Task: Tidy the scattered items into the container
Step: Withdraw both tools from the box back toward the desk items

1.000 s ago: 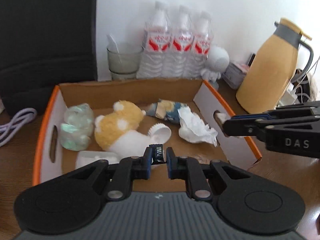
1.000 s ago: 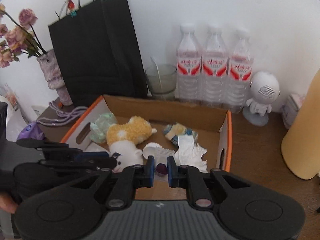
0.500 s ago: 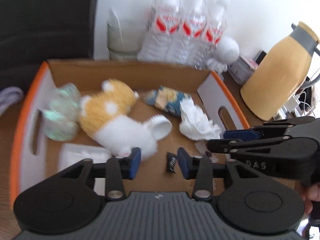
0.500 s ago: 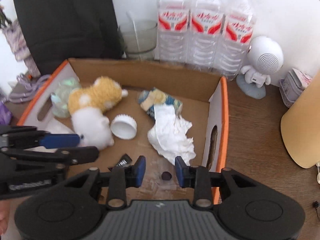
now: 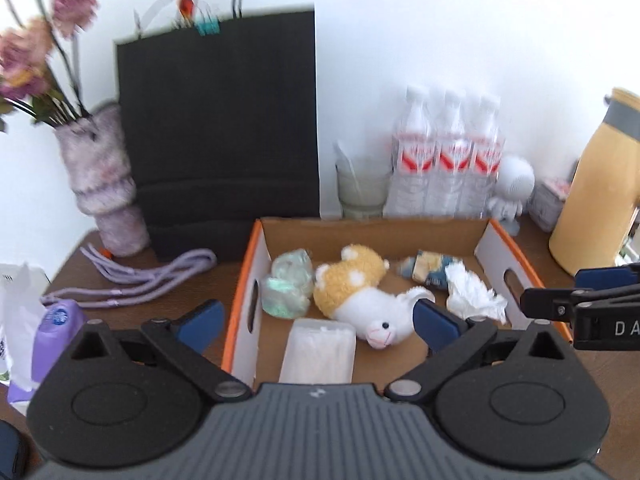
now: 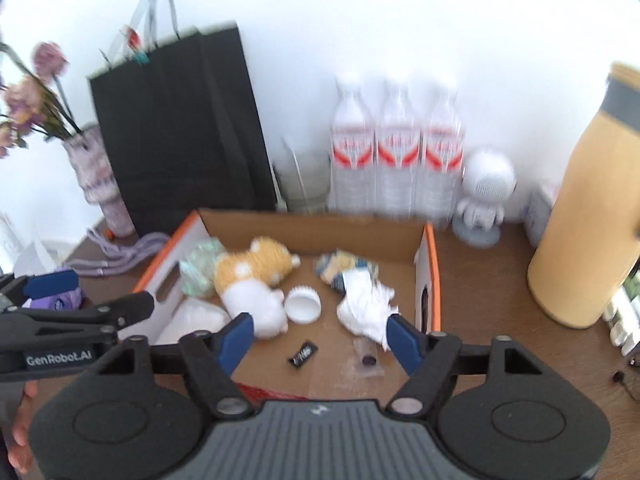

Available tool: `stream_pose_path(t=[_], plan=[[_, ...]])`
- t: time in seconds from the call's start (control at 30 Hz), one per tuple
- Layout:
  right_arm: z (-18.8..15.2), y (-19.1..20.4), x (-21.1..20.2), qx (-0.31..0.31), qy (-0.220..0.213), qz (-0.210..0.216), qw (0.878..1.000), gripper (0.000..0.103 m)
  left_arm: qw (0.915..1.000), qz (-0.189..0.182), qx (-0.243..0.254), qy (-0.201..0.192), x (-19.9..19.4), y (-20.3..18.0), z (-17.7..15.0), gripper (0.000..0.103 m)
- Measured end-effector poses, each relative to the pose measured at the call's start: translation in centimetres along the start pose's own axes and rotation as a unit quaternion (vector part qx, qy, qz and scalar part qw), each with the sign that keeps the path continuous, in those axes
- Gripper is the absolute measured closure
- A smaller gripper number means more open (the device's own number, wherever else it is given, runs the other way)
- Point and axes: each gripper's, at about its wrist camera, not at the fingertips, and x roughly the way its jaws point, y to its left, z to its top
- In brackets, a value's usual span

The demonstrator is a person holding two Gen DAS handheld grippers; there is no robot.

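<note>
The cardboard box (image 5: 240, 280) with an orange rim (image 6: 434, 272) holds a yellow-and-white plush toy (image 5: 352, 284), a crumpled tissue (image 6: 364, 304), a white cap (image 6: 303, 304), a snack packet (image 5: 426, 268), a greenish wrapper (image 5: 290, 280) and a clear swab case (image 5: 320, 352). A small black packet (image 6: 303, 354) and a dark piece in clear wrap (image 6: 368, 360) lie on the box floor. My left gripper (image 5: 318, 320) hangs above the box's near-left part, jaws opening wide, nothing held. My right gripper (image 6: 320, 338) is above the near edge, jaws opening, empty.
A black paper bag (image 5: 216, 120), a vase of dried flowers (image 5: 100, 176), a glass (image 5: 360, 188), three water bottles (image 6: 396, 160) and a white robot figure (image 6: 486, 188) stand behind the box. A yellow jug (image 6: 580, 220) is at right, a purple cord (image 5: 140, 276) at left.
Both grippers opened, let go of the black packet and the dark piece, which dropped onto the box floor, then drew back and upward from the box.
</note>
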Motion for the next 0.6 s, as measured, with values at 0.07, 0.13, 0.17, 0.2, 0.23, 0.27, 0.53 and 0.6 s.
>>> stream_pose_path(t=[0.07, 0.13, 0.17, 0.2, 0.23, 0.27, 0.53, 0.6], plan=[[-1.8, 0.4, -1.9, -0.016, -0.062, -0.008, 0.998, 0.025, 0.9979, -0.006, 0.005, -0.064, -2.3, -0.5, -2.0, 0.000], [-3.7, 0.6, -3.5, -0.023, -0.106, -0.011, 0.994, 0.025, 0.9945, -0.012, 0.012, -0.103, -4.0, -1.0, -3.7, 0.000], [-4.5, 0.6, -4.0, -0.022, -0.120, -0.010, 0.993, 0.024, 0.9934, -0.013, 0.013, -0.113, -4.8, -1.2, -4.5, 0.000], [-5.4, 0.5, -4.6, -0.018, -0.131, -0.008, 0.991, 0.024, 0.9923, -0.014, 0.013, -0.122, -5.5, -1.5, -5.2, 0.000], [-6.2, 0.5, -5.3, -0.013, -0.142, -0.010, 0.990, 0.024, 0.9914, -0.017, 0.014, -0.129, -6.1, -1.7, -5.9, 0.000], [-7.0, 0.5, -5.9, -0.012, -0.150, -0.012, 0.988, 0.024, 0.9905, -0.018, 0.016, -0.135, -6.8, -1.9, -6.6, 0.000], [-18.7, 1.2, -12.6, -0.004, -0.174, -0.012, 0.985, 0.019, 0.9888, -0.045, 0.021, -0.141, -13.3, -1.1, -16.0, 0.000], [-21.1, 1.6, -13.3, -0.010, -0.167, -0.014, 0.986, 0.019, 0.9916, -0.051, 0.011, -0.118, -14.0, -1.1, -18.1, 0.000]])
